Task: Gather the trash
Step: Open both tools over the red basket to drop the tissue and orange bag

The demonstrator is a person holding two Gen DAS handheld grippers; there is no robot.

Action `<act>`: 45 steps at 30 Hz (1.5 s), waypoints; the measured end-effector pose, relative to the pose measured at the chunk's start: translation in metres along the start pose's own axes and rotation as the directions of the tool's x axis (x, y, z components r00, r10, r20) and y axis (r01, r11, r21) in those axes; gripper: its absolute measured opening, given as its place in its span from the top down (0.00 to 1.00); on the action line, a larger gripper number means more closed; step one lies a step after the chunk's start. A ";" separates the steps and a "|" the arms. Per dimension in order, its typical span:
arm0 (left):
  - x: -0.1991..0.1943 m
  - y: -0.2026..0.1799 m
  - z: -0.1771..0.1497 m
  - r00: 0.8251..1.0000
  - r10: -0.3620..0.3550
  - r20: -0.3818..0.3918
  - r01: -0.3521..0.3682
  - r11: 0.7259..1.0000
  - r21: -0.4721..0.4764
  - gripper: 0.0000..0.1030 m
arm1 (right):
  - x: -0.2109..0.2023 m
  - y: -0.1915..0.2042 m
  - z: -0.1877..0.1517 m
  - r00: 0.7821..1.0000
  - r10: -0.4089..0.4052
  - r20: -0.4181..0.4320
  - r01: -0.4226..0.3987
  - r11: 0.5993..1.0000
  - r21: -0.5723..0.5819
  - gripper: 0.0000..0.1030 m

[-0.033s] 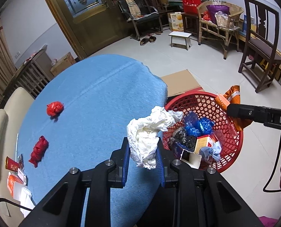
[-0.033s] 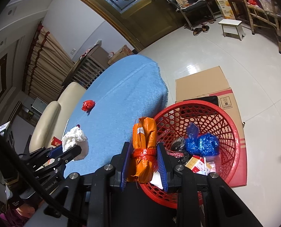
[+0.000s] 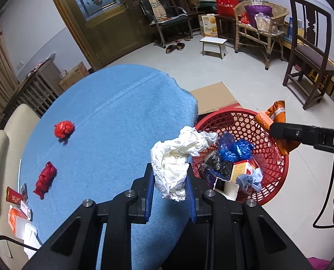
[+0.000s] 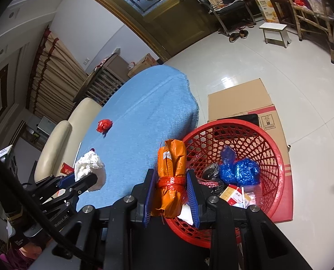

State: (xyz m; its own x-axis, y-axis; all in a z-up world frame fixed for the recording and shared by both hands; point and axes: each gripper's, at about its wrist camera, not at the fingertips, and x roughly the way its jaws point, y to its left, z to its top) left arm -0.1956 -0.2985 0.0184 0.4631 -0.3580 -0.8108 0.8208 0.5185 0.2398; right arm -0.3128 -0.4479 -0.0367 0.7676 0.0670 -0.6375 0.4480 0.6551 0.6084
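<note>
Both loads ready for deposit: left tool [image 3: 169, 193] clamps white paper wad [image 3: 174, 160], right tool [image 4: 171, 196] clamps orange packet [image 4: 171, 175]; next, release over red basket [image 4: 277, 155], frame lower right.

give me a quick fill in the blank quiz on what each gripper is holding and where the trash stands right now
1. The left gripper is shut on a crumpled ____ wad of paper.
2. The right gripper is shut on an orange packet tied with a ____ band.
3. The red basket stands on the ____ beside the blue tablecloth.
4. ____ red wads lie on the tablecloth.

Missing words: white; red; floor; two
</note>
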 end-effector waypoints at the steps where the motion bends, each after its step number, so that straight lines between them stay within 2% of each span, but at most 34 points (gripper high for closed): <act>1: 0.001 -0.002 0.000 1.000 -0.002 -0.002 0.002 1.000 0.003 0.73 | 0.000 -0.002 0.000 1.000 -0.002 0.000 0.002 1.000 0.004 0.71; 9: 0.010 -0.010 -0.001 1.000 -0.019 -0.019 0.019 0.999 0.026 0.73 | 0.002 -0.012 -0.001 1.000 -0.017 -0.007 0.018 0.999 0.030 0.71; 15: 0.015 -0.016 -0.001 0.998 -0.067 -0.021 0.068 0.997 0.040 0.73 | 0.006 -0.017 -0.002 0.998 -0.056 -0.004 0.056 0.998 0.024 0.71; 23: 0.027 -0.030 0.001 0.980 -0.192 -0.052 0.195 0.980 0.049 0.73 | 0.008 -0.034 -0.004 0.994 -0.112 -0.004 0.113 0.992 0.051 0.71; 31: 0.039 -0.044 0.004 0.960 -0.265 -0.093 0.270 0.961 0.052 0.73 | 0.007 -0.047 -0.003 0.992 -0.129 -0.015 0.130 0.988 0.084 0.70; 33: 0.042 -0.045 0.004 0.956 -0.276 -0.101 0.282 0.958 0.049 0.70 | 0.008 -0.048 -0.003 0.991 -0.131 -0.024 0.133 0.987 0.090 0.70; 35: 0.044 -0.046 0.005 0.953 -0.284 -0.103 0.290 0.956 0.042 0.58 | 0.010 -0.049 -0.003 0.991 -0.125 -0.037 0.128 0.987 0.100 0.70; 37: 0.043 -0.044 0.005 0.954 -0.287 -0.092 0.291 0.956 0.033 0.52 | 0.011 -0.049 -0.003 0.991 -0.124 -0.044 0.128 0.986 0.103 0.70; 45: 0.038 -0.029 -0.001 0.956 -0.285 -0.069 0.287 0.958 0.009 0.52 | 0.015 -0.040 -0.004 0.991 -0.126 -0.054 0.130 0.988 0.084 0.70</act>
State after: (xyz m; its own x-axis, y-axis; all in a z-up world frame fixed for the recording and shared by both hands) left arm -0.2025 -0.3263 -0.0204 0.1853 -0.4365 -0.8804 0.9220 0.3873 0.0020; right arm -0.3206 -0.4703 -0.0723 0.6793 0.0249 -0.7334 0.5809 0.5924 0.5582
